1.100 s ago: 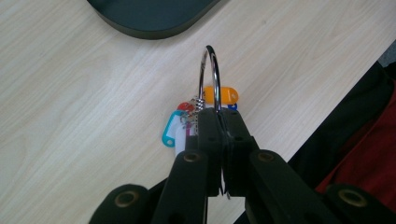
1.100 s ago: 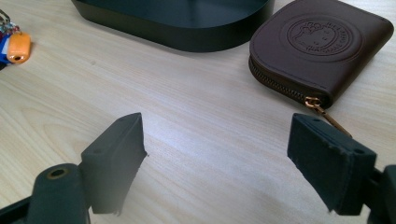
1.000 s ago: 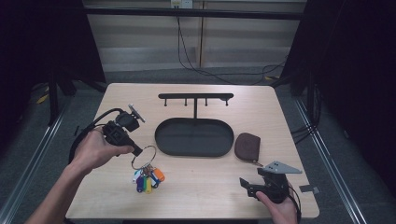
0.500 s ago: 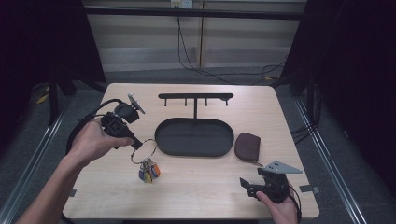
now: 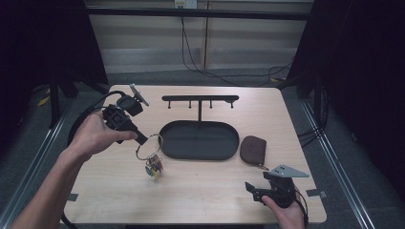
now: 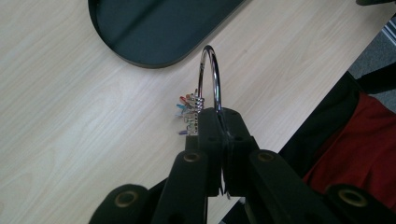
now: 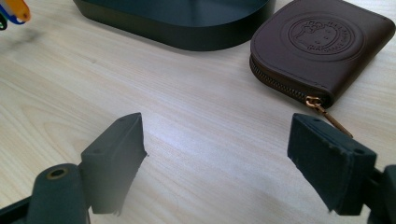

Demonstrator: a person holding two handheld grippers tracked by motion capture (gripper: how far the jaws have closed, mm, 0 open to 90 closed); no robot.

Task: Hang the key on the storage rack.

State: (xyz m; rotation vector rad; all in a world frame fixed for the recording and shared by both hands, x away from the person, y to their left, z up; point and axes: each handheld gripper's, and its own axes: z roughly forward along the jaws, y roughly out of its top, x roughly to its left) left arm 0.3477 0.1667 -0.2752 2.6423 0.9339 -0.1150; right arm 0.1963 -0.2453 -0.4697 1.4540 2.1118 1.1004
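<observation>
The left gripper (image 6: 223,140) view shows its jaws clamping the key ring (image 6: 209,77); small coloured tags (image 5: 154,168), seemingly, hang below.

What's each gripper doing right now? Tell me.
Left gripper: shut on the key ring.
Right gripper: open, holding nothing.

The pouch (image 5: 252,149) lies just right of the tray (image 5: 181,148), key ring (image 5: 149,145) left.

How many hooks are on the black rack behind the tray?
4: the hooks hang in a row under the rack's bar, two left of its post and two right. More could be hidden; they are small.
</observation>
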